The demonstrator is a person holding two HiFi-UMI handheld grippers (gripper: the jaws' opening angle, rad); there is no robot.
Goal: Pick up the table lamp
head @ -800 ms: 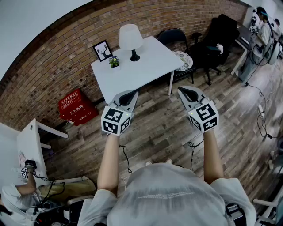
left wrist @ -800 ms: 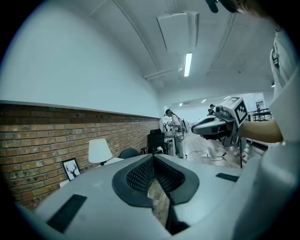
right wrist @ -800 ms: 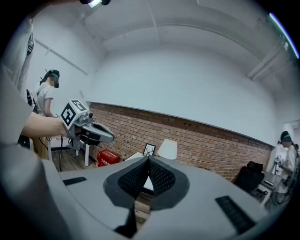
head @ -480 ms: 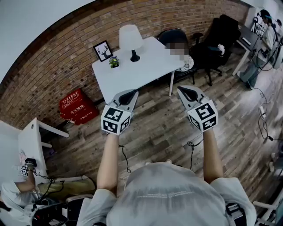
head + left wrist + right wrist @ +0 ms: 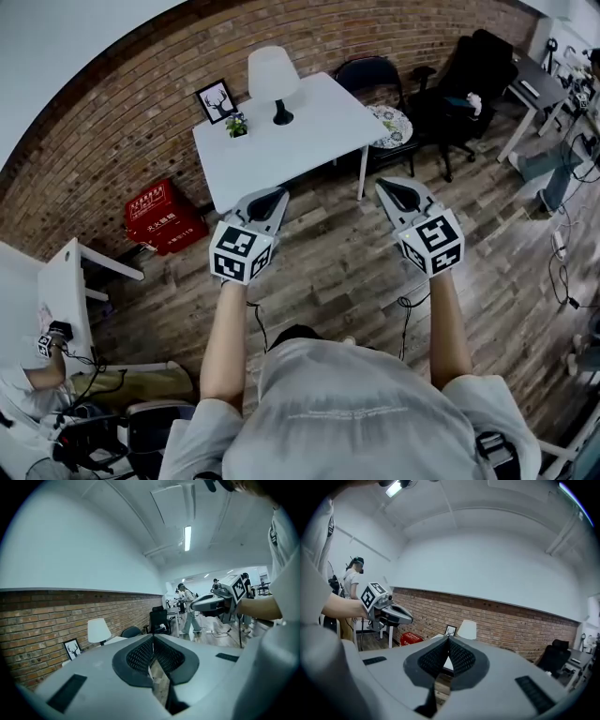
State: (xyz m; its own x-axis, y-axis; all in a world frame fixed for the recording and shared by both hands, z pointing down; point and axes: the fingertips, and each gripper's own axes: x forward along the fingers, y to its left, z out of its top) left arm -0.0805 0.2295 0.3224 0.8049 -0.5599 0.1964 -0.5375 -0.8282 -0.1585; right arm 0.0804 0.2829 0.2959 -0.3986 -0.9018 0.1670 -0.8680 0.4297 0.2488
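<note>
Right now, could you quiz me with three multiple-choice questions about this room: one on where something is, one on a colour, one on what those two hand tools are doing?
1. Where on the table is the lamp?
A. back edge, by the wall
B. front edge
C. dead centre

2. What colour is the box by the wall?
A. blue
B. red
C. green

3. How are the left gripper and right gripper?
A. both shut, empty
B. both wide open
C. one holds the lamp

Answers:
1 A, the lamp stands at the table's brick side.
2 B, it is plainly red.
3 A, each gripper view shows jaws together with nothing between.
</note>
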